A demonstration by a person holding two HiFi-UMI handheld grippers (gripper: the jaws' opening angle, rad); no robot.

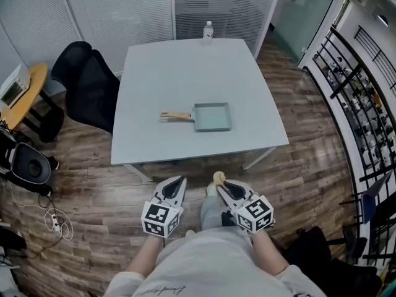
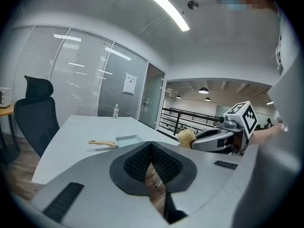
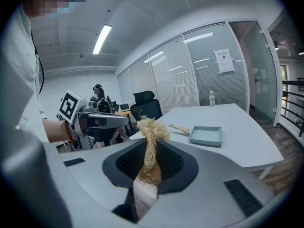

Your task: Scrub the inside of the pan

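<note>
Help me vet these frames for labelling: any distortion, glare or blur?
Head view: wide-angle bending towards the edges, pan sharp and evenly lit. Left gripper view: fisheye with dark corners, ceiling light blown out. Right gripper view: same dark corners; scrub brush close to the lens, its near end soft.

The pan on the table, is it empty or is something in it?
Empty. The pan lies flat on the table, its pale inside bare; the scrub brush is away in the right tongs.
</note>
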